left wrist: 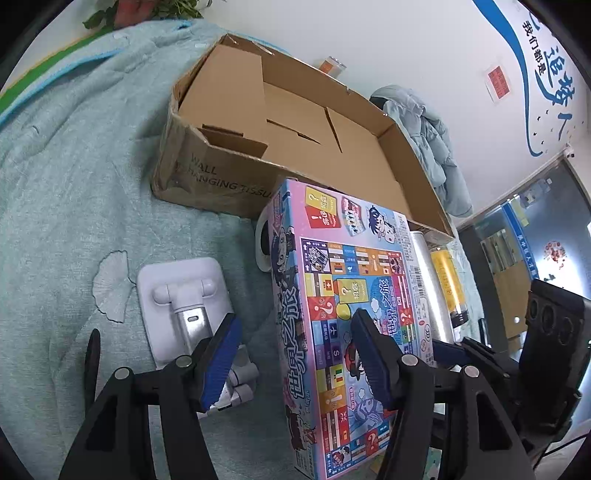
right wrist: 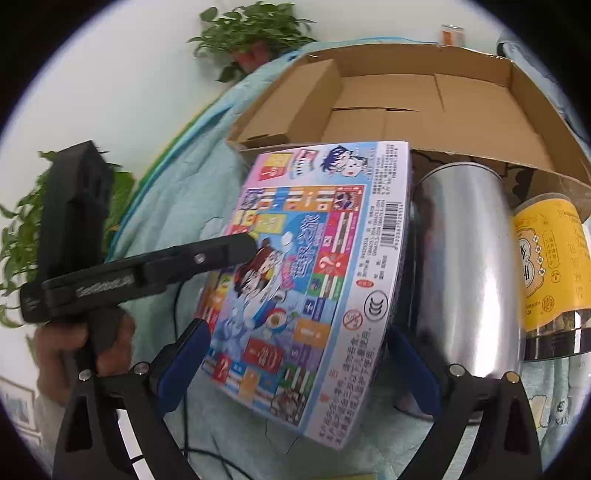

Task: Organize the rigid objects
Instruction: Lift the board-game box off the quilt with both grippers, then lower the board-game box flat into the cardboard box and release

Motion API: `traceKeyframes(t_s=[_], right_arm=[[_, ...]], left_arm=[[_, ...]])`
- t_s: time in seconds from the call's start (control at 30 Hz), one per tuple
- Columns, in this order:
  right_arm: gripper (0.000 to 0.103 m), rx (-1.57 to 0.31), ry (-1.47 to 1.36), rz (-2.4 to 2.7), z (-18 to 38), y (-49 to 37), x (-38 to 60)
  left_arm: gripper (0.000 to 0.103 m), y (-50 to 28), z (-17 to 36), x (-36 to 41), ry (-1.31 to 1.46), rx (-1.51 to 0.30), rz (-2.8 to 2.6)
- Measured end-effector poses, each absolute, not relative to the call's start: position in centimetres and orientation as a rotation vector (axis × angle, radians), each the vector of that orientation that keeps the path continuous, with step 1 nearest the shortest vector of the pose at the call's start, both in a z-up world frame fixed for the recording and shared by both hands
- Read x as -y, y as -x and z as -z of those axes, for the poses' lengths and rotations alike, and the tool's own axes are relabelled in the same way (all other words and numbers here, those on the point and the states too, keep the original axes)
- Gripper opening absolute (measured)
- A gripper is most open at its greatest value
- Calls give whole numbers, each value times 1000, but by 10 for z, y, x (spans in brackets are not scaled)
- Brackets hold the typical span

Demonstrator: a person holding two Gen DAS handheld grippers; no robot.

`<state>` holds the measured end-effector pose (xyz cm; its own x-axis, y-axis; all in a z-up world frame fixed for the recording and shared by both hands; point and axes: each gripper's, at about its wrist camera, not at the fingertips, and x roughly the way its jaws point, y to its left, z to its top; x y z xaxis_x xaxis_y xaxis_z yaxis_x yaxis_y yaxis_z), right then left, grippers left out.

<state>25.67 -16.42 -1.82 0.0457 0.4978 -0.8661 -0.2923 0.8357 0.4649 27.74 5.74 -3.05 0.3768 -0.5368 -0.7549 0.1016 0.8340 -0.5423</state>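
Both grippers tilt downward. The right gripper clamps the colourful flat cardboard game box, its far end toward twelve o'clock; the left gripper stands open, one finger resting on the box top.

Office-type room, w/ homely touches.
Wall slogan lettering, glass partition beyond; potted plant, teal cloth over work surface.
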Motion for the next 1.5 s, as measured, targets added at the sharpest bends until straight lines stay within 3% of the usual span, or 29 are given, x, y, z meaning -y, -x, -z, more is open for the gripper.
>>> traceKeyframes(t_s=[0.17,0.47,0.8,1.17,1.5], right_arm=[[99,-1408,-66,-576,23,-255,146],[99,-1403,-116,-560,21,-253,144],[98,-1136,-117,-478,-35,-265,167],[97,-974,-153,-420,-66,-324,182],[97,-1042,-186,-442,-36,-401,177]], left_arm=[[65,-283,39,-40,478,-1170,514],[65,-266,15,-29,366,-1080,424],[64,-262,-57,-5,293,-891,461],[64,-323,-127,26,188,-742,499],[64,-405,-134,29,185,-789,465]])
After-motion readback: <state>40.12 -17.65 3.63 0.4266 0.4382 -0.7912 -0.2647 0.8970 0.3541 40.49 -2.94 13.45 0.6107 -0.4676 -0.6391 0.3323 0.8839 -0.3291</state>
